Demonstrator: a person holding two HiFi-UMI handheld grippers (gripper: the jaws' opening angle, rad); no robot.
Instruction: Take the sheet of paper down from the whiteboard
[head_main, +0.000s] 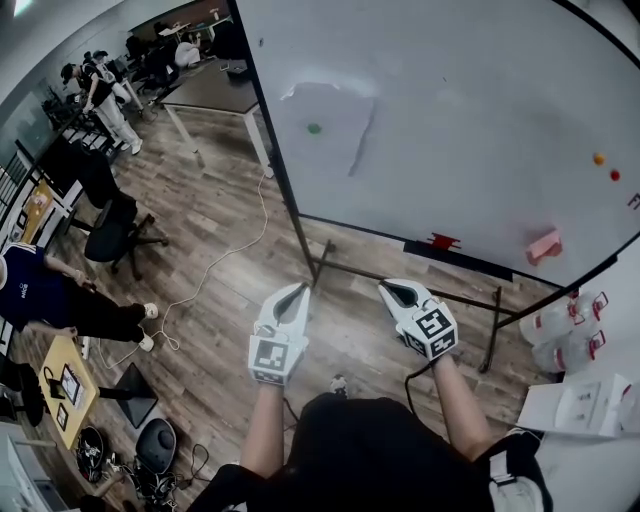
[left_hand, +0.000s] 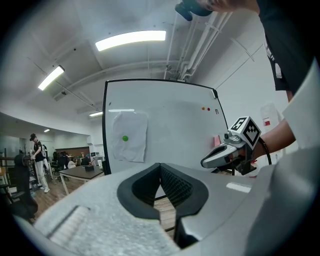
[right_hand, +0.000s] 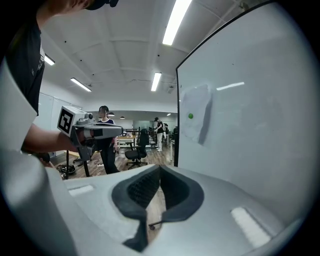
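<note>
The sheet of paper (head_main: 335, 125) hung upper centre in the head view, well beyond your closed, empty jaws; your left gripper (head_main: 303, 288) sat nearer than your right gripper (head_main: 386, 289).

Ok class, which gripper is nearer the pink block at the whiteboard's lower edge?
Right. The right gripper is below and left of the pink block; the left gripper lies even farther left.

On left part of whiteboard (head_main: 470, 110): sheet of paper (head_main: 330, 125), magnet (head_main: 314, 128) on it. Before the board's lower edge, apart from it: left gripper (head_main: 302, 288) and right gripper (head_main: 386, 288), side by side. Beyond the board's left edge: table (head_main: 212, 88); farther left, on floor (head_main: 220, 260): chair (head_main: 113, 226).
</note>
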